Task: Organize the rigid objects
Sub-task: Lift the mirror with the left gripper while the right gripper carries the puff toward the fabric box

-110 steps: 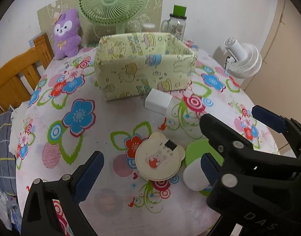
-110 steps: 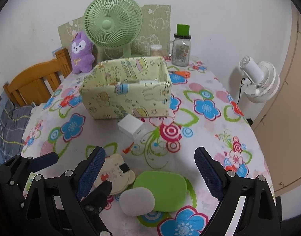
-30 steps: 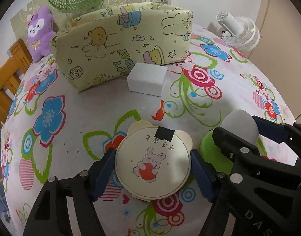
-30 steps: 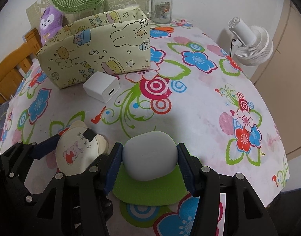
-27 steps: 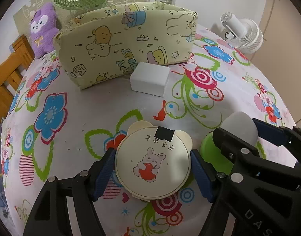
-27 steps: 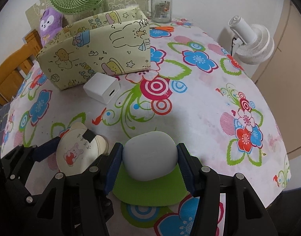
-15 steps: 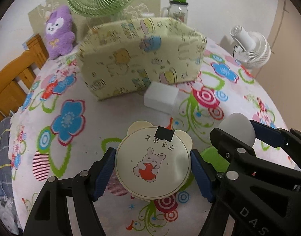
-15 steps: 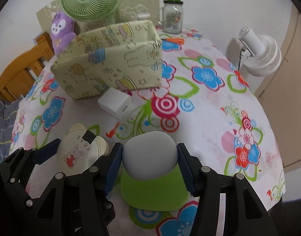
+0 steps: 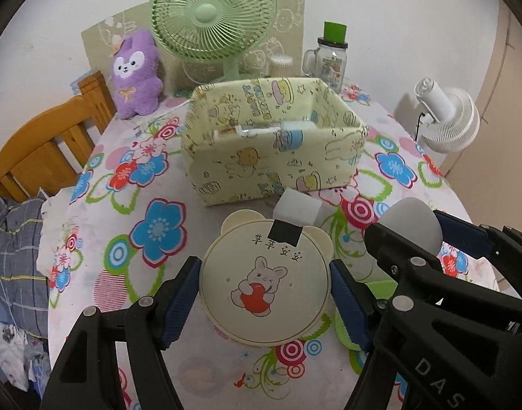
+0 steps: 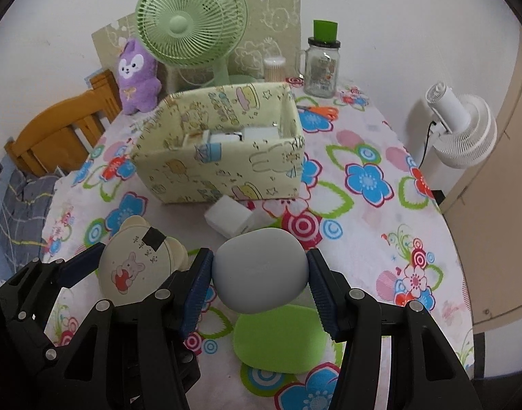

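Left gripper [image 9: 264, 288] clamped on round bear-eared cream case [image 9: 265, 282], right gripper [image 10: 260, 278] clamped on smooth grey oval case [image 10: 260, 270], soft printed fabric bin [image 9: 274, 157] beyond

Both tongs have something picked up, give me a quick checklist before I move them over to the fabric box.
1. Left tongs gripping the bear-eared case on both sides: ok.
2. Right tongs gripping the grey pod on both sides: ok.
3. Fabric box open on top: ok.
4. Free room inside the box: cannot tell, some items already lie there.
5. White cube in front of the box, low enough to pass over: ok.
6. Green pad left flat on the table: ok.
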